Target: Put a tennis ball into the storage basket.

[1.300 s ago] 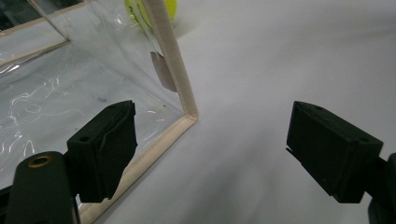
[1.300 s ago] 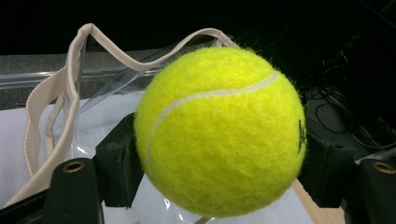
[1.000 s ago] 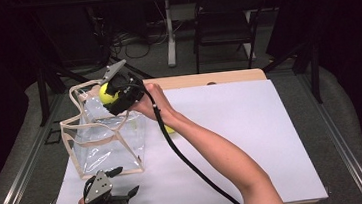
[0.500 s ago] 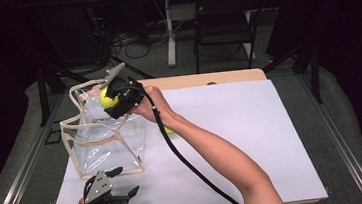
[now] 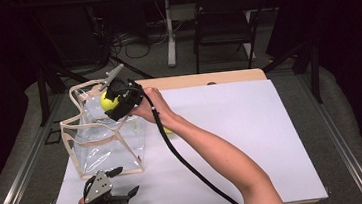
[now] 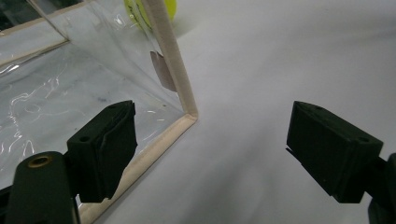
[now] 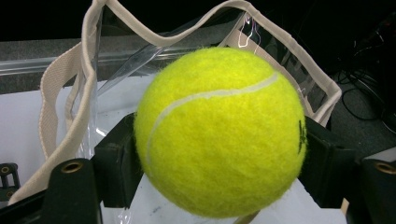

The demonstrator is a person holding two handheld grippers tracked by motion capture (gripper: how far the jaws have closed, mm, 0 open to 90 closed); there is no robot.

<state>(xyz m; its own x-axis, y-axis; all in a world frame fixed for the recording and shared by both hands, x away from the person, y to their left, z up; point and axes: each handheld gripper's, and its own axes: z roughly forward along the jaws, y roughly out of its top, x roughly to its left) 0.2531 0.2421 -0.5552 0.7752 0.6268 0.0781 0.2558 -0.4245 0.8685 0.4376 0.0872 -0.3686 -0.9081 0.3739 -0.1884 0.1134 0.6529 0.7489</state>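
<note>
Right gripper (image 7: 219,154) clamps the ball (image 7: 219,133) over the bag (image 5: 103,139); centre it above the opening before releasing; left gripper (image 6: 210,149) gapes empty

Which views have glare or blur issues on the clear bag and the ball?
High view: surroundings dark, white table sheet bright, clear bag faint apart from its beige trim. Left gripper view: glare streaks on the bag's plastic, near jaws soft. Right gripper view: tennis ball sharp and evenly lit, small glints on the bag behind it.
</note>
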